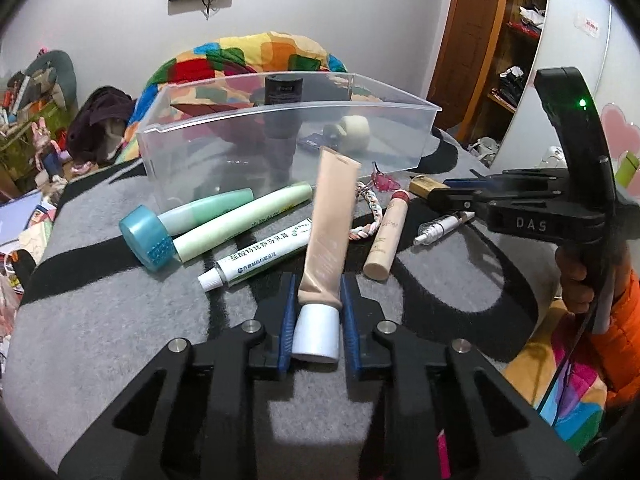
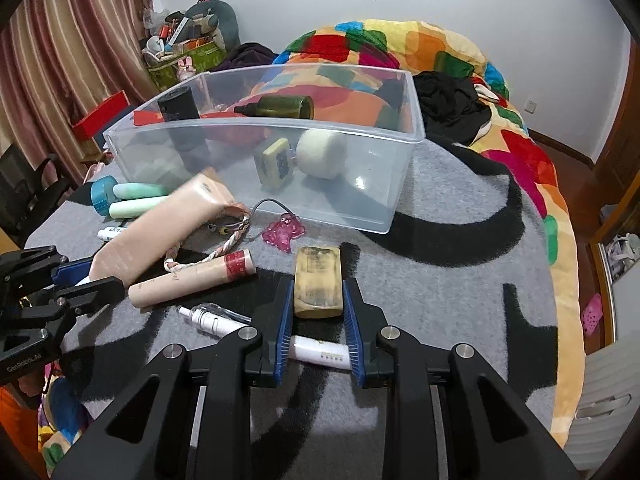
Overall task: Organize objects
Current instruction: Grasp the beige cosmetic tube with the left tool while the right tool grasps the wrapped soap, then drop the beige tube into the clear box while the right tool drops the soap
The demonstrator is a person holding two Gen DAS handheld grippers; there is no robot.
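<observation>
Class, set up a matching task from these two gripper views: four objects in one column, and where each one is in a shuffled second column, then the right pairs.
Column A
1. beige tube
2. yellowish block
3. black bottle
4. pink charm

Column B
a. lying on the grey blanket in front of the bin
b. between the left gripper fingers
c. standing inside the clear bin
d. between the right gripper fingers

Pairs: 1-b, 2-d, 3-c, 4-a
</observation>
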